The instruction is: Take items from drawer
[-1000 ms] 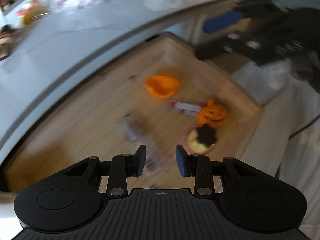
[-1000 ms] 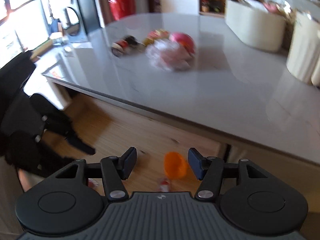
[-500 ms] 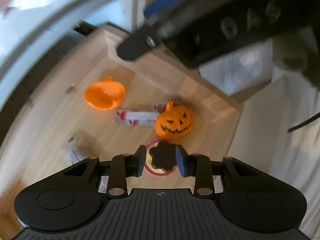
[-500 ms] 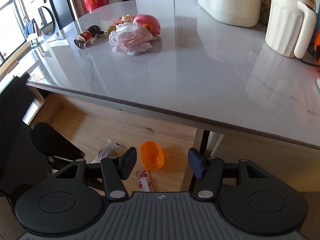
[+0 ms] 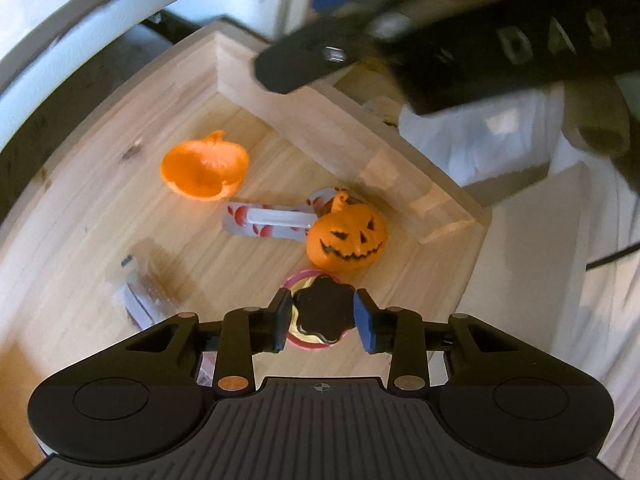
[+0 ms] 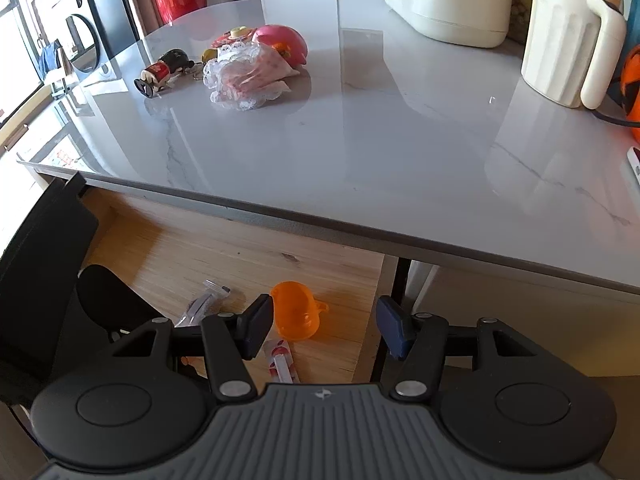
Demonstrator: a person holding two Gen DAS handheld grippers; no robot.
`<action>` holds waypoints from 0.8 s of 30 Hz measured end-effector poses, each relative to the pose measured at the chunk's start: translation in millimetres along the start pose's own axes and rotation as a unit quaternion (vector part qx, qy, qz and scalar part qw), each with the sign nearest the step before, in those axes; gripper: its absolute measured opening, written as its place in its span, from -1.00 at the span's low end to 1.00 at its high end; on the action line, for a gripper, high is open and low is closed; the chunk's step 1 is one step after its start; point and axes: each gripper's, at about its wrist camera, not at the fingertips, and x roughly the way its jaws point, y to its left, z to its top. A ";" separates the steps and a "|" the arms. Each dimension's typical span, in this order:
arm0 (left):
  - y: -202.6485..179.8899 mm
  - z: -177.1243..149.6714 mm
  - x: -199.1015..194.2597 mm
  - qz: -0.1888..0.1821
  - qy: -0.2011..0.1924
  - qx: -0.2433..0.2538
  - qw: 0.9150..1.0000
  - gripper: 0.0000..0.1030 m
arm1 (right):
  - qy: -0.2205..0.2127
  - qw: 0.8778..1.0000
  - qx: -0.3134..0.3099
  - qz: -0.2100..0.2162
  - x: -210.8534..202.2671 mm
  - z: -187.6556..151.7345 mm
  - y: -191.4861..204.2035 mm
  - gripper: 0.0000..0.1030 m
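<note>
- Left gripper (image 5: 322, 318) fingers parted, straddling the small cake toy (image 5: 320, 312) — likely light, rigid; grip its sides.
- Right gripper (image 6: 324, 330) fingers spread, empty.

Drawer (image 5: 120, 216) was pale wood, matt, visible grain. Surface (image 6: 380, 140) looked like glossy grey marble, mirror reflections. Pumpkin (image 5: 346, 242) was smooth orange plastic. Wrapped packet (image 5: 268, 224) was shiny clear film. Hand-held gripper (image 5: 323, 322) was matt black plastic.

Right gripper (image 5: 460, 32) blurred across the left wrist view; orange pumpkin (image 6: 632, 92) cut off by the frame edge; clear packet (image 5: 140, 296) indistinct.
</note>
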 end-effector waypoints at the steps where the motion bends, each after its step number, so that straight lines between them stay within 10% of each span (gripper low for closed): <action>1: 3.7 0.6 -1.1 -0.006 -0.002 -0.013 1.000 -0.42 | 0.001 1.000 0.000 0.000 0.7 -0.3 -0.4 0.11; 3: 11.4 1.4 -5.3 -0.004 -0.011 -0.031 0.999 -0.76 | 0.002 1.000 -0.001 -0.001 2.3 -0.6 -1.2 0.11; 11: 30.2 -14.6 -26.5 -0.004 -0.057 -0.054 0.997 -0.80 | 0.010 1.000 -0.007 -0.005 7.3 -0.2 -0.2 0.12; 14: 20.0 -14.8 -40.8 -0.041 -0.087 -0.017 0.995 -0.78 | 0.011 1.000 -0.010 -0.004 7.9 0.1 1.6 0.12; 20: -37.6 -11.1 -31.9 0.007 -0.074 0.138 0.988 -0.69 | 0.009 1.000 -0.005 -0.003 6.5 0.8 0.0 0.12; 24: -44.8 -6.8 -23.1 0.022 -0.067 0.156 0.985 -0.83 | 0.010 1.000 0.014 -0.003 4.3 -0.1 -6.0 0.11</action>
